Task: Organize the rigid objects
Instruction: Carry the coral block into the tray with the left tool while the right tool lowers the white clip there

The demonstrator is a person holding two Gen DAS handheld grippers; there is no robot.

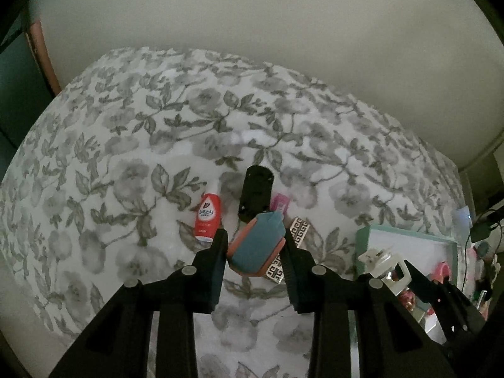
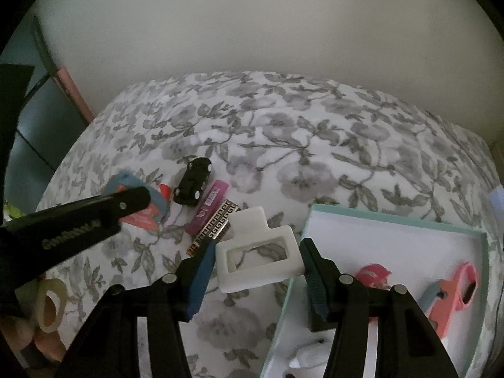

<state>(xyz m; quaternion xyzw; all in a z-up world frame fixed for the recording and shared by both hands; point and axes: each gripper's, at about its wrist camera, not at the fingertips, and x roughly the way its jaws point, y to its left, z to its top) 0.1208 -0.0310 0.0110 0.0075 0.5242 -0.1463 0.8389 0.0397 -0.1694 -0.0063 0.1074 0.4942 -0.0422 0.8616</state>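
Floral bedding under a plain wall carries everything here, so treat the bed as your work surface. Your left gripper [image 1: 255, 245] is clamped on a teal-and-coral clip [image 1: 255, 247], its pads pressed on both sides and the clip raised off the bed. Your right gripper [image 2: 256, 263] holds a white claw clip [image 2: 256, 253] between its pads, also lifted, just beside the near left corner of the box [image 2: 393, 225]. Both picks look finished, so you appear to be in the carry step. Behind the left jaws, in a loose cluster near the middle of the bed, lie a red bottle [image 1: 208, 217], a black toy car [image 1: 255, 193], a pink bar [image 1: 280, 203] and a patterned barrette [image 1: 288, 252], all still to be sorted. The box sits toward the bed's right edge and already holds a pink clip [image 2: 373, 275] and a coral piece [image 2: 453, 296]. Next, you will likely need to swing the claw clip over the box's left wall onto bare white floor before you let go, then bring the left clip across. Keep the two grippers clear of each other; they are close.
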